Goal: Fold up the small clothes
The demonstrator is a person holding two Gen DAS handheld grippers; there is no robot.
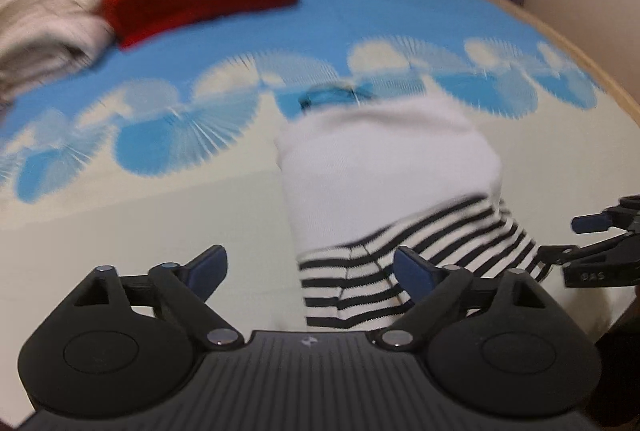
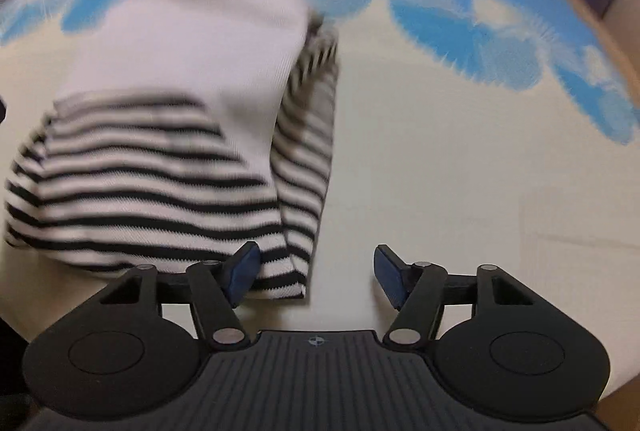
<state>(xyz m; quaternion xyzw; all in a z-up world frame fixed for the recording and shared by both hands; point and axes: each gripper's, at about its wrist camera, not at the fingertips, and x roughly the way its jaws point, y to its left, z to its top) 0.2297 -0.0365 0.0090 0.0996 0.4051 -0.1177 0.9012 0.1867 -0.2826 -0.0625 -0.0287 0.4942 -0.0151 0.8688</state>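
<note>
Garment (image 2: pixel 172 135), white w/ black-striped lower part, lay flat on the mat (image 2: pixel 440 171), part-folded, long axis running away from both tongs toward the blue cloud band. Seen from the right tongs (image 2: pixel 316 271) it sat ahead and to the left; its near striped corner lay just inside the left pad, the rest of the gap over bare mat. Right tongs stood well open, gripping nothing. Seen from the left tongs (image 1: pixel 310 263) the garment (image 1: pixel 384 167) sat ahead and to the right, striped hem partly behind the right pad; contact unclear, blurred. Left tongs were wide open, empty. Right tongs showed at the far right of the left view, beside the hem. Both about equally near; judged the near hem to be the next pickup.
</note>
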